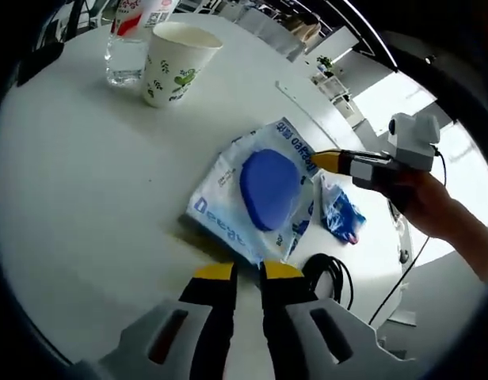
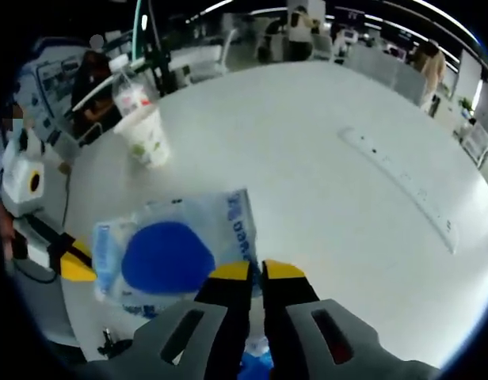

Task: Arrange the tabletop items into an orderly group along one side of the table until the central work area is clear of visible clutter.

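The left hand-held gripper (image 1: pixel 249 273) is seen at the bottom of the frame, its yellow-tipped jaws nearly together at the near edge of a white plastic wet-wipe pack with a blue oval lid (image 1: pixel 260 190), which lies mid-frame on the round white surface (image 1: pixel 78 198). The right hand-held gripper (image 1: pixel 327 162) is seen entering from the right, its tip touching the pack. A printed paper cup (image 1: pixel 174 63) and a clear plastic bottle (image 1: pixel 129 43) stand side by side at upper left. A small blue-and-white packet (image 1: pixel 341 212) lies just right of the pack.

Both views look down from close above the bench (image 1: pixel 70 198), facing the wipes pack (image 1: pixel 256 190) from opposite sides.
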